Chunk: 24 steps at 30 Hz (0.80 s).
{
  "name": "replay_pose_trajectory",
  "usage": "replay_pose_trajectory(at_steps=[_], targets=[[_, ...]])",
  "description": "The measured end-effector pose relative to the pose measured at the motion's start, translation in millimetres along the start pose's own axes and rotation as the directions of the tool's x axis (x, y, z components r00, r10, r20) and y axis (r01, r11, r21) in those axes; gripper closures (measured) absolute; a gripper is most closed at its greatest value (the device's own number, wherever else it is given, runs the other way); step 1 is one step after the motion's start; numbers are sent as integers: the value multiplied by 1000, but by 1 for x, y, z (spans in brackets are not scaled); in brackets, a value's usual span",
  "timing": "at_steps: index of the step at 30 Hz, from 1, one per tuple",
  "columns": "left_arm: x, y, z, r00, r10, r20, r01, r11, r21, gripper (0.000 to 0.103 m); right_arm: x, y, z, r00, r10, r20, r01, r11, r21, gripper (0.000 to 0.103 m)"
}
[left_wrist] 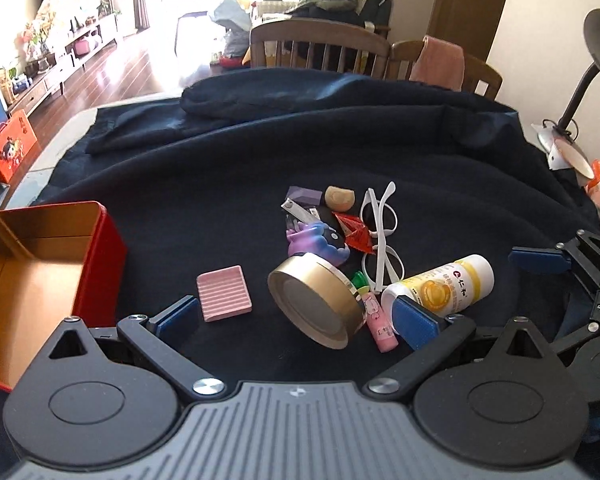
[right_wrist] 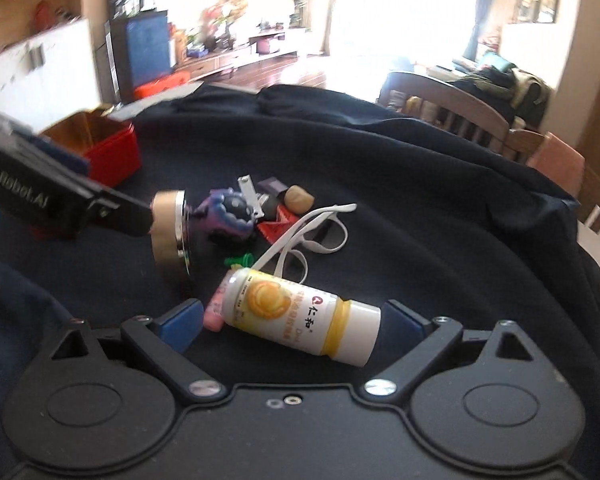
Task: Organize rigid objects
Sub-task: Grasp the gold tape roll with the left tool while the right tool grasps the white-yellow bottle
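A pile of small objects lies on a dark cloth (left_wrist: 340,148). My left gripper (left_wrist: 296,318) is open, its fingers either side of a pink ribbed block (left_wrist: 224,293) and a tilted gold tin (left_wrist: 314,304). A white and yellow bottle (left_wrist: 440,286) lies on its side at the right. My right gripper (right_wrist: 296,322) is open around that bottle (right_wrist: 300,318), without touching it. White glasses (left_wrist: 382,236), a purple toy (left_wrist: 320,240), a pink tube (left_wrist: 378,320), a red wrapper (left_wrist: 352,228) and nail clippers (left_wrist: 298,208) lie in the pile.
An open red tin box (left_wrist: 40,276) with a gold inside stands at the left on the cloth. Wooden chairs (left_wrist: 320,44) stand behind the table. A desk lamp (left_wrist: 596,64) and packets are at the right edge.
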<state>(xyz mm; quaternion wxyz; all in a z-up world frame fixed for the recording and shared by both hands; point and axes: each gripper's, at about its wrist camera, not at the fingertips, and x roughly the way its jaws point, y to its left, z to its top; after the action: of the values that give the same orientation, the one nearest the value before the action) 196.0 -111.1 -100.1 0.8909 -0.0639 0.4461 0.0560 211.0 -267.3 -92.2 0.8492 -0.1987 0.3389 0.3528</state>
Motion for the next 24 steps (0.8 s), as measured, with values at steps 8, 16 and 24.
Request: replay_pose_trajectory(at_steps=[8, 16, 24], targets=[[27, -6, 10, 998, 21, -61, -21, 1000, -13, 0, 28, -5, 8, 996, 72, -54, -79, 986, -144, 9], [46, -11, 14, 994, 27, -102, -26, 1000, 6, 1, 55, -1, 15, 982, 141, -124, -168, 956, -242, 17], [61, -8, 14, 991, 34, -132, -32, 999, 17, 5, 55, 5, 10, 966, 198, -167, -239, 929, -283, 20]])
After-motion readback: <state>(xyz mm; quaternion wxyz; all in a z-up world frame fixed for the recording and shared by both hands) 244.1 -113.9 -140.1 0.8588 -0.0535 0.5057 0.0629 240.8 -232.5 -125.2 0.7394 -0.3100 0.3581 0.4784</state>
